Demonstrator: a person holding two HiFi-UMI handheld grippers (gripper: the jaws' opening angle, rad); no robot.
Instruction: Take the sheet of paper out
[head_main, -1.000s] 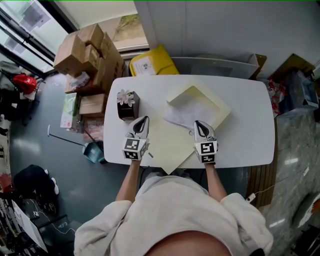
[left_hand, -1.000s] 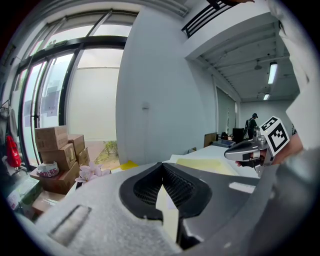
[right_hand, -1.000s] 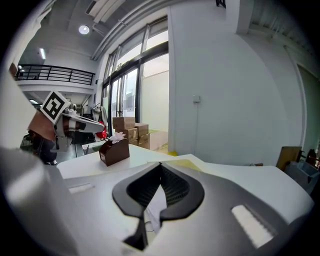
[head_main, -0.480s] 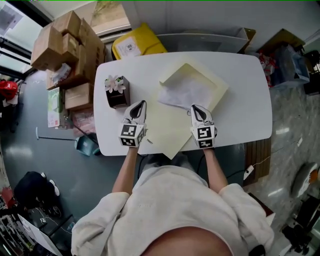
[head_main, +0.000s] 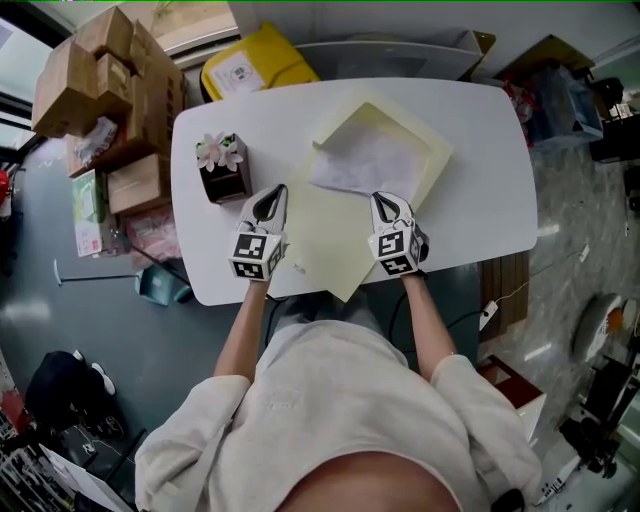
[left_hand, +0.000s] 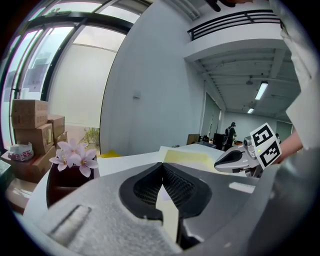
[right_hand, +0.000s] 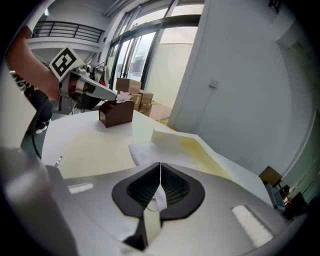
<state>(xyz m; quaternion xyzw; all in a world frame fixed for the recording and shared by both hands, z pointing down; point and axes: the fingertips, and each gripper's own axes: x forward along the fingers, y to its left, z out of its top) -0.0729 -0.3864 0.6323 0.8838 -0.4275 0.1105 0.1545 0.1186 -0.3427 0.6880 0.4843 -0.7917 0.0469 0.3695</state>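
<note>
A pale yellow folder (head_main: 325, 245) lies open on the white table (head_main: 480, 200), its far flap raised. A white sheet of paper (head_main: 365, 165) rests inside it and shows as the sheet (right_hand: 150, 152) in the right gripper view. My left gripper (head_main: 274, 192) is shut on the folder's left edge, a yellow strip pinched at the left gripper (left_hand: 162, 172). My right gripper (head_main: 385, 203) grips the sheet's near right corner. White paper sits between the jaws of the right gripper (right_hand: 160, 172), which are opening very slightly.
A dark box with pink flowers (head_main: 222, 168) stands on the table left of my left gripper. A small metal clip (head_main: 297, 267) lies near the front edge. Cardboard boxes (head_main: 100, 90) and a yellow bin (head_main: 255, 65) sit on the floor beyond the table.
Both grippers have sunk toward the table while keeping their holds. The head view has shifted, so the table sits higher and further left in the picture.
</note>
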